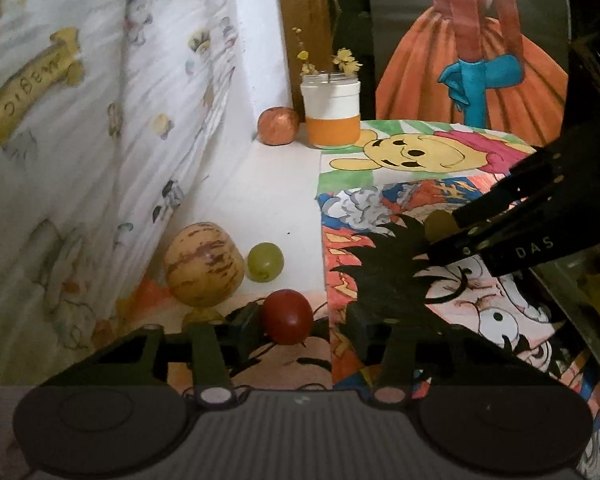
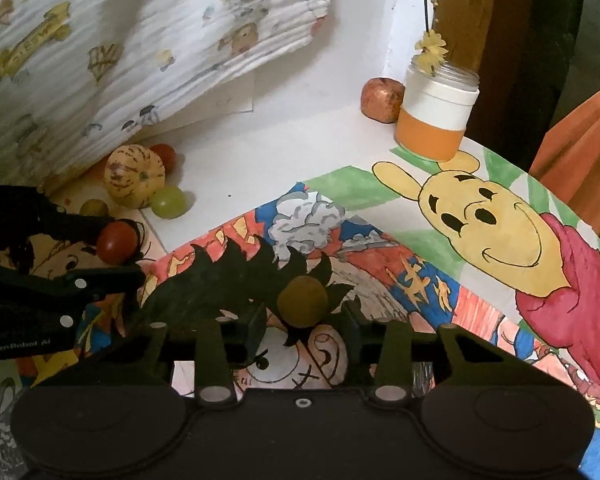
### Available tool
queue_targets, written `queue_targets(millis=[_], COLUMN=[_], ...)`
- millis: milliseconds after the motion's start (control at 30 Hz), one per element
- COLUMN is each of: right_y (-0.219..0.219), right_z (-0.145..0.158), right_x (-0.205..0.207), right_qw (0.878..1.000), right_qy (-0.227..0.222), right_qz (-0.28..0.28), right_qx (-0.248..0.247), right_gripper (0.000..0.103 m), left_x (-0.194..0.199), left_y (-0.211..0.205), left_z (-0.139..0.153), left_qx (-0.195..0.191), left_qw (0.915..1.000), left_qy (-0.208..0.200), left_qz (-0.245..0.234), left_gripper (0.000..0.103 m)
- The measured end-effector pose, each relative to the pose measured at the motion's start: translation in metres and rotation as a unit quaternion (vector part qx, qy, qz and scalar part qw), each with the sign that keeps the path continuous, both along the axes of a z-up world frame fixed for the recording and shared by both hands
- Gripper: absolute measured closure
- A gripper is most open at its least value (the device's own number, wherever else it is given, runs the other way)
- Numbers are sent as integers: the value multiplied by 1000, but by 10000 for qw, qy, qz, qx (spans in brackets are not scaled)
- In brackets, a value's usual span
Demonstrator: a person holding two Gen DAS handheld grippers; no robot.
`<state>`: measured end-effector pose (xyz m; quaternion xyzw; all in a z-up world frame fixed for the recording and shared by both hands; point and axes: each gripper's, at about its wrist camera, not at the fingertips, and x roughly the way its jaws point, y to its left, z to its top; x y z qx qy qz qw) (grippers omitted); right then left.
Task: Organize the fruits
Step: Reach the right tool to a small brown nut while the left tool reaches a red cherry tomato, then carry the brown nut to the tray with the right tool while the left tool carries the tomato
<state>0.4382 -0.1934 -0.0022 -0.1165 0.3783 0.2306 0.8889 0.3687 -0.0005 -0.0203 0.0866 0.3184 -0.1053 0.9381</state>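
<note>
in your left wrist view, the printed cloth (image 1: 80, 128) fills the left side and its lower folds blur out, so you cannot read where it meets the white tabletop (image 1: 260, 184). at its foot sits the striped yellow melon (image 1: 204, 264), with a green grape (image 1: 265, 261) just beside it on the right; a small yellowish fruit (image 1: 204, 315) peeks out under the melon, mostly cut off by your left gripper (image 1: 300, 326). that gripper is spread wide, and the red tomato (image 1: 286, 317) rests against its left finger only, with clear space to the right finger; you cannot tell if the tomato is resting on the paper or lifted. farther back, a reddish-brown fruit (image 1: 278, 126) sits in the corner touching distance from the orange and white jar (image 1: 331, 114) of yellow flowers. at the right edge your right gripper (image 1: 432, 240) comes in dark and partly out of frame, and the olive-brown fruit (image 1: 439, 222) between its tips is mostly hidden. your right wrist view settles some of this: it shows a second red tomato (image 2: 165, 155) tucked behind the melon (image 2: 134, 180), unseen from the left, and the small yellowish fruit (image 2: 94, 207) in full. there the left gripper (image 2: 120, 252) reads as parted around the red tomato (image 2: 117, 242). the right gripper (image 2: 303, 316) is also parted, with the olive-brown fruit (image 2: 302, 301) sitting between its fingers over the cartoon drawings (image 2: 380, 272); whether either finger touches it is too dark to make out.
</note>
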Motion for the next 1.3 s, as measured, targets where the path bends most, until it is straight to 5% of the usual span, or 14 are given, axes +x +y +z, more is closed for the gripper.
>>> queue_targets(millis=[300, 633, 1300], right_y=[7, 0, -95], right_z=[0, 12, 70], right_x=[1, -25, -188], right_qw=[10000, 9995, 9946], right_qy=[-9, -61, -715], right_qz=[58, 79, -94], right_qx=[17, 287, 749], right_gripper=[74, 74, 74], left_x=[3, -12, -130], left_y=[1, 1, -70], left_z=[0, 9, 66], left_qx=[-38, -176, -1032], left_qw=[9999, 9997, 9937], left_qy=[10, 33, -311], left_qz=[120, 168, -298], left_gripper=[72, 73, 73])
